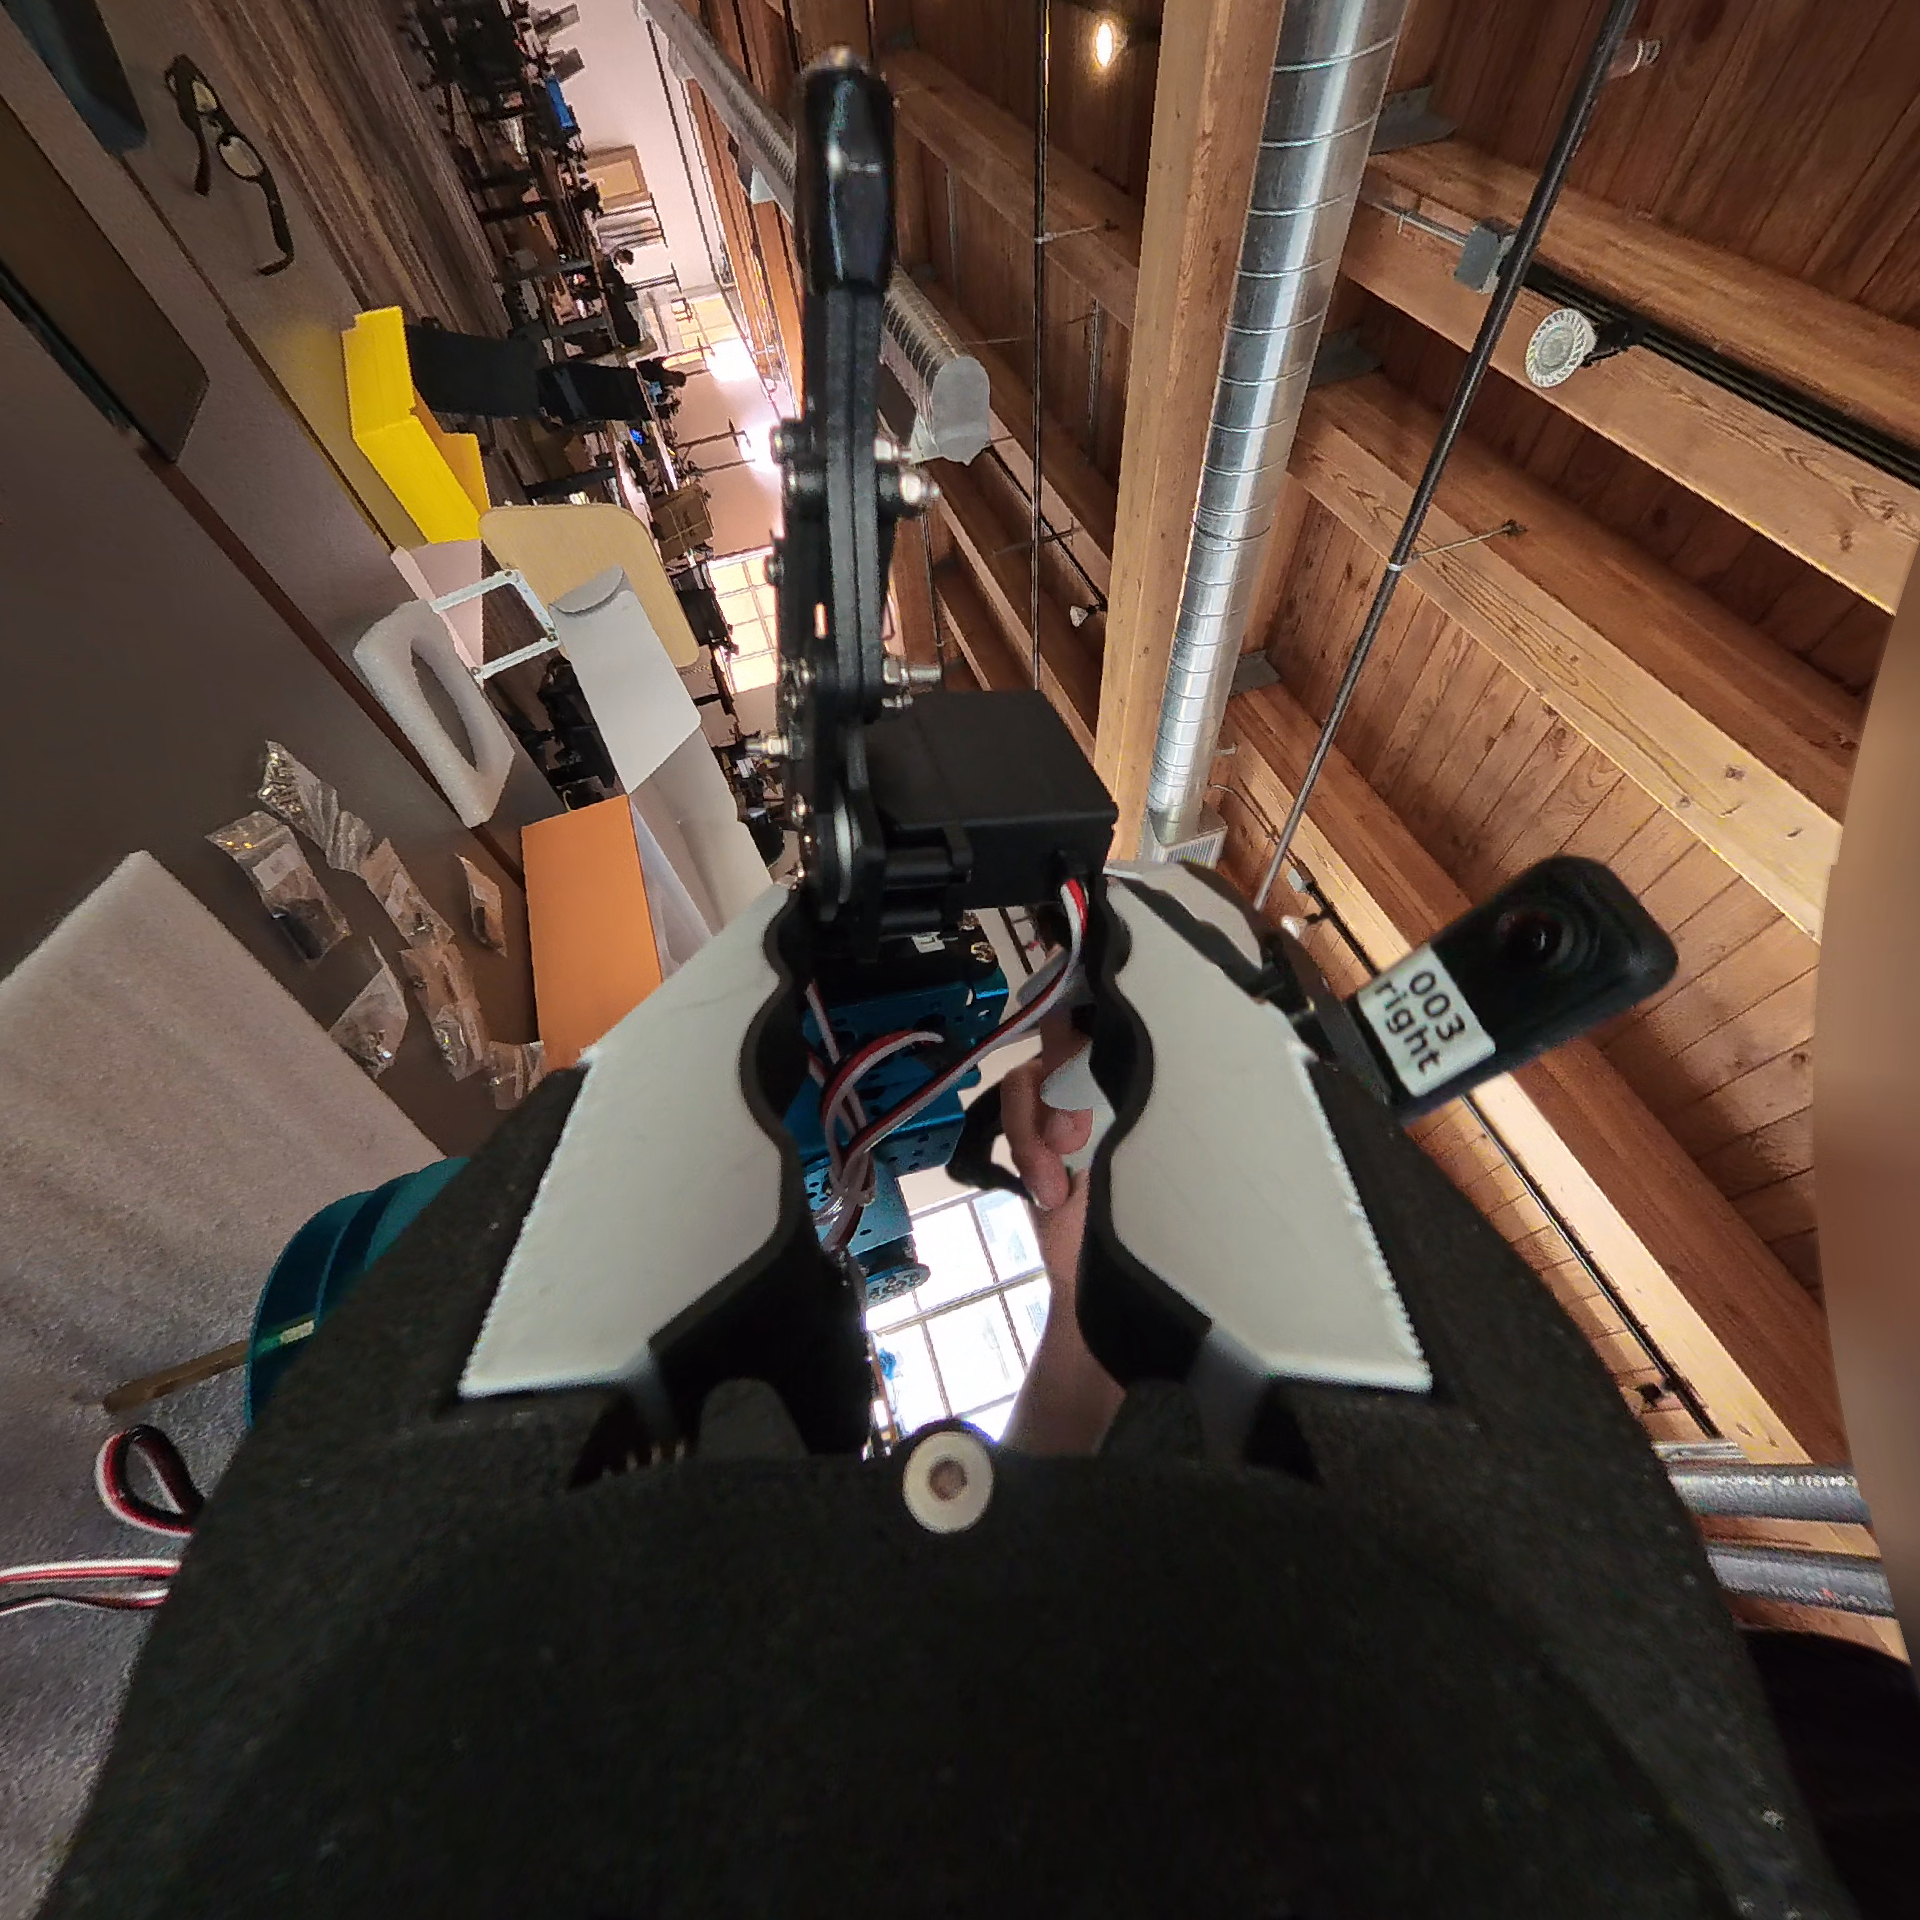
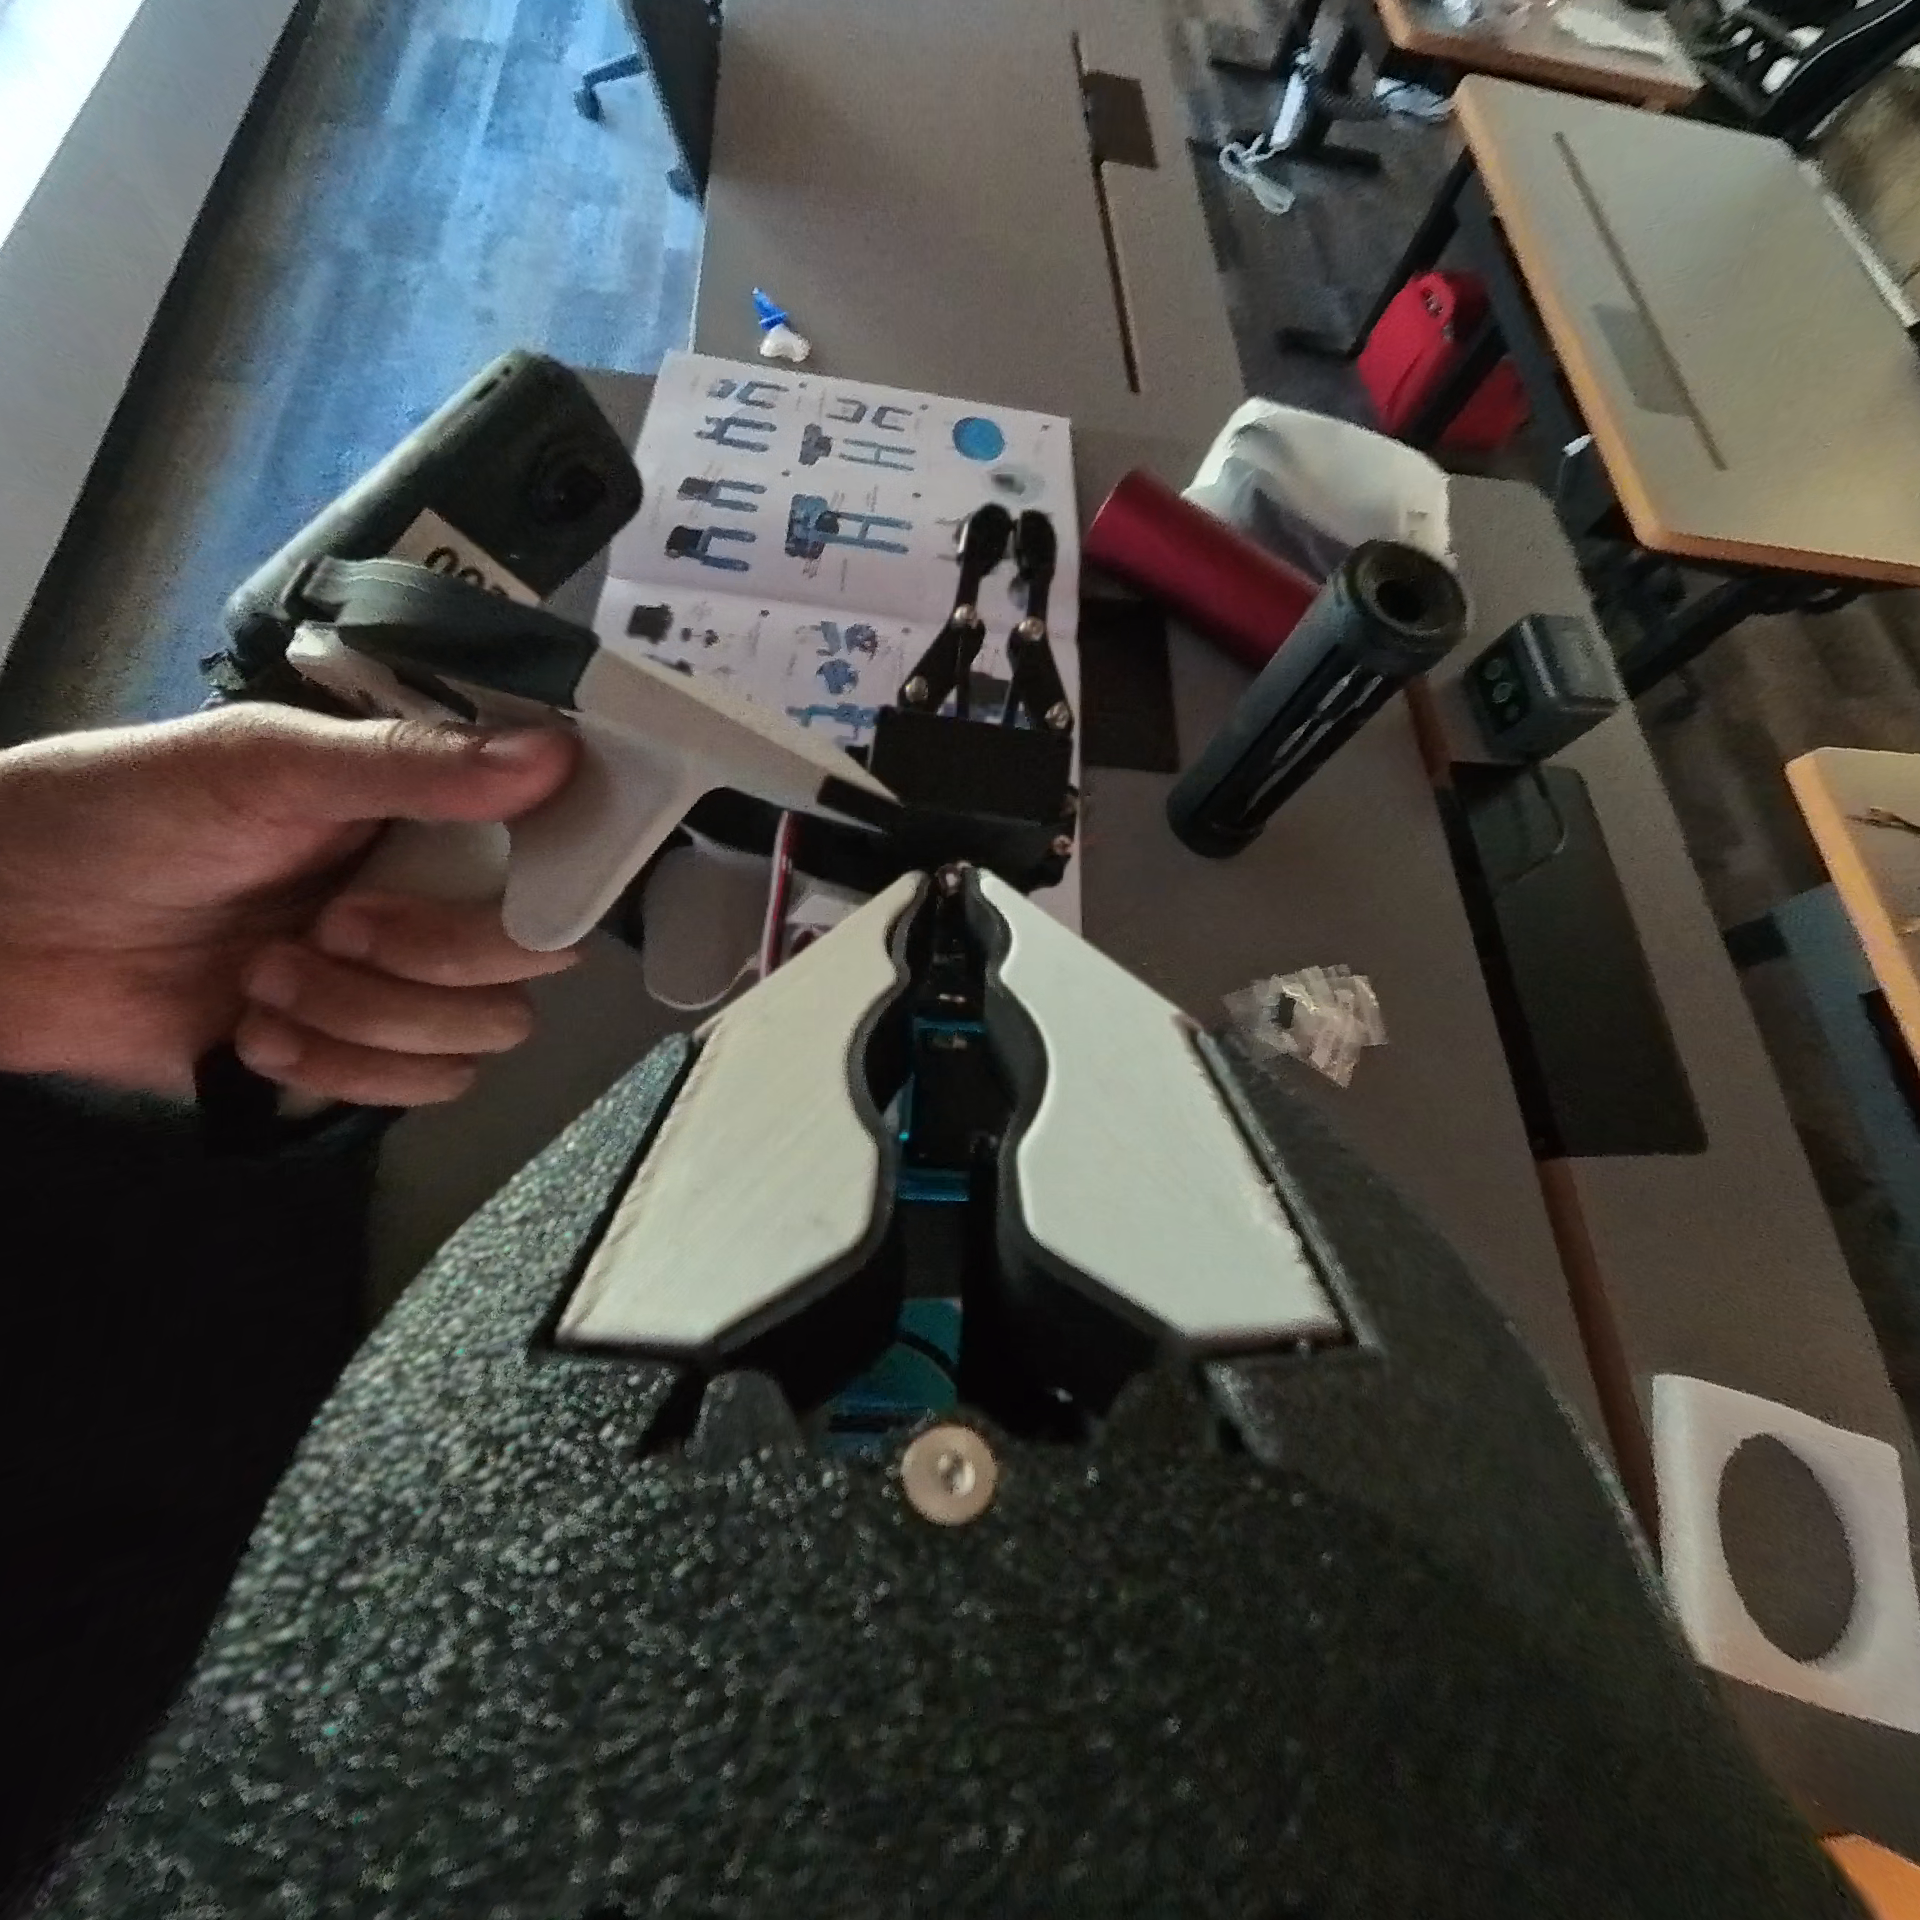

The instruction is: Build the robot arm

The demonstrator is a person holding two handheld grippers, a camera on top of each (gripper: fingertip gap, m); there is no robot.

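A small robot claw assembly (image 1: 847,582), made of black linkage arms, a black servo block (image 1: 987,800) and blue metal brackets (image 1: 883,1101) with red, white and black wires, is held up between both grippers. My left gripper (image 1: 951,904) is shut on its sides at the servo block. It also shows in the right wrist view (image 2: 852,795), held by a hand (image 2: 260,883). My right gripper (image 2: 948,883) is shut on the blue bracket end (image 2: 940,1049), with the claw (image 2: 997,613) pointing away above the table. The right gripper's camera (image 1: 1538,977) shows at the right of the left wrist view.
On the grey table (image 2: 935,208) lie an instruction sheet (image 2: 831,499), a red cylinder (image 2: 1195,561), a black cylinder (image 2: 1320,686), a small parts bag (image 2: 1309,1013) and white foam with a round hole (image 2: 1787,1548). Several hardware bags (image 1: 364,935), a foam sheet (image 1: 156,1039) and an orange box (image 1: 592,935) lie at the left. The grippers are tip to tip, or close to it. Both grippers' tips are roughly 25 cm from the black cylinder (image 2: 1320,686).
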